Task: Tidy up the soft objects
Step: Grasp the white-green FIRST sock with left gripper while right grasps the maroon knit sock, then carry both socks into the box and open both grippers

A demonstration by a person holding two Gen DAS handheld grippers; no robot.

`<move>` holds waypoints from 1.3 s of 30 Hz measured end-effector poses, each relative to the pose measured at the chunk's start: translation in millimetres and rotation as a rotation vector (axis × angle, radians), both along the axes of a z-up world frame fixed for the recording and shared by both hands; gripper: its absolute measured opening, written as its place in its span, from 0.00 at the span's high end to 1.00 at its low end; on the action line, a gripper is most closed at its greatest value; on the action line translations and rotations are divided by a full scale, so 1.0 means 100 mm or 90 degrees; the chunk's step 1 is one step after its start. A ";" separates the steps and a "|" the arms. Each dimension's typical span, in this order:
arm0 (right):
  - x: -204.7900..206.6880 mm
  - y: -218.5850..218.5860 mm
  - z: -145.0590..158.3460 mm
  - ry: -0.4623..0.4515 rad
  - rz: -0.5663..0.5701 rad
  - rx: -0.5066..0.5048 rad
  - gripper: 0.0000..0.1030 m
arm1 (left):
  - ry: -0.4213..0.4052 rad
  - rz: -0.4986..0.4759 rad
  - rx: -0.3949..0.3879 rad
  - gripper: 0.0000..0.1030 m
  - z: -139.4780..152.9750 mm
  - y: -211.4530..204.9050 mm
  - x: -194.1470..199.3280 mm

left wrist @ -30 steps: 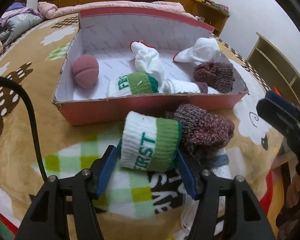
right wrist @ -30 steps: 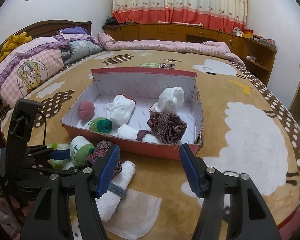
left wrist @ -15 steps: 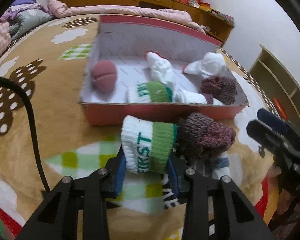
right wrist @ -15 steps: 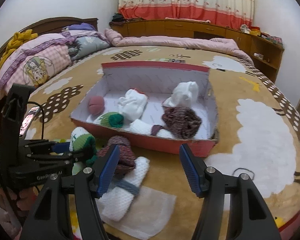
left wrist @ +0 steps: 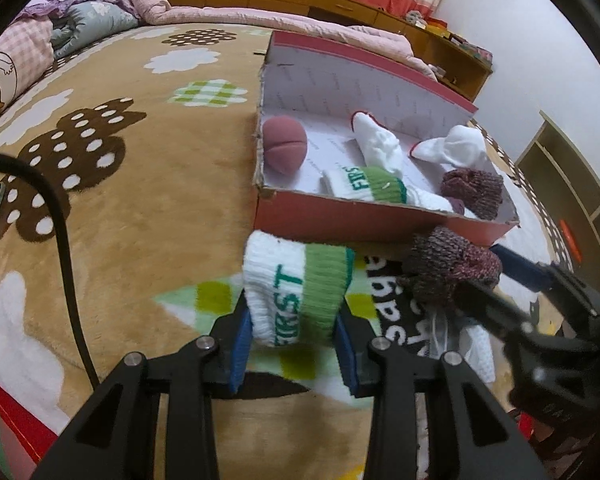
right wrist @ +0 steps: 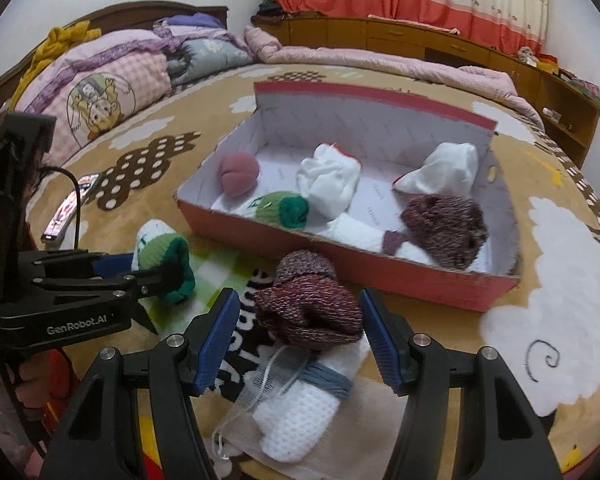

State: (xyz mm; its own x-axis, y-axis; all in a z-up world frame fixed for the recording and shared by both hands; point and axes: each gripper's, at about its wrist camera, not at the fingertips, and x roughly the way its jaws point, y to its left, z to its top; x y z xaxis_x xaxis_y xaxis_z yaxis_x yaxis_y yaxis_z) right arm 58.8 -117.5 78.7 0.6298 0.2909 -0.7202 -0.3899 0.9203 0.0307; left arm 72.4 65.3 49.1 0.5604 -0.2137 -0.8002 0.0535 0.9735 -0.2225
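Observation:
My left gripper (left wrist: 294, 354) is shut on a rolled white-and-green "FIRST" sock (left wrist: 298, 286) and holds it above the blanket, in front of the red cardboard box (left wrist: 364, 220); it also shows in the right wrist view (right wrist: 160, 256). My right gripper (right wrist: 300, 338) is open, its jaws on either side of a maroon knitted sock roll (right wrist: 308, 304) that lies on the blanket. A white rolled cloth with a blue band (right wrist: 304, 404) lies under it. The box holds a pink ball (right wrist: 239, 172), white socks (right wrist: 328, 180), a second "FIRST" sock (left wrist: 364, 184) and a maroon roll (right wrist: 444, 226).
A mesh bag (right wrist: 340, 424) lies under the white roll. A phone (right wrist: 70, 208) lies on the blanket at left with a black cable (left wrist: 66, 240). Pillows and quilts (right wrist: 112, 76) are piled at the back left. Wooden cabinets (right wrist: 420, 42) line the far wall.
My left gripper closed on the "FIRST" sock and lifted it, swinging left. My right gripper moved forward and down around the maroon roll.

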 end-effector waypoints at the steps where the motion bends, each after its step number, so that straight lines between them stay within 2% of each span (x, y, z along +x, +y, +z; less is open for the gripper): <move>1: 0.01 0.02 -0.02 0.004 0.002 -0.004 0.39 | 0.000 0.000 -0.001 0.63 0.00 0.00 0.00; 2: 0.02 0.04 -0.04 0.007 0.003 -0.006 0.46 | 0.000 0.000 -0.001 0.63 0.00 0.00 0.00; 3: 0.03 0.06 -0.05 0.007 0.003 -0.008 0.60 | 0.000 0.000 -0.001 0.63 0.00 0.00 0.00; 5: 0.02 0.07 -0.06 0.007 0.006 -0.005 0.67 | 0.000 0.000 -0.002 0.63 -0.01 0.01 0.00; 6: 0.01 0.07 -0.05 0.006 0.008 -0.003 0.74 | -0.001 -0.001 -0.002 0.63 0.00 0.01 0.00; 9: -0.02 0.08 -0.02 -0.001 0.019 0.001 0.78 | -0.004 -0.002 -0.001 0.63 0.02 0.00 -0.01; 16: -0.15 0.07 0.12 -0.022 0.049 0.019 0.79 | -0.022 -0.006 0.001 0.63 0.15 -0.03 -0.05; 23: -0.18 0.00 0.31 -0.047 0.049 0.036 0.79 | -0.050 -0.018 0.013 0.63 0.36 -0.11 -0.03; 39: -0.05 -0.12 0.63 -0.100 0.024 0.044 0.79 | -0.103 -0.037 0.042 0.63 0.75 -0.29 0.33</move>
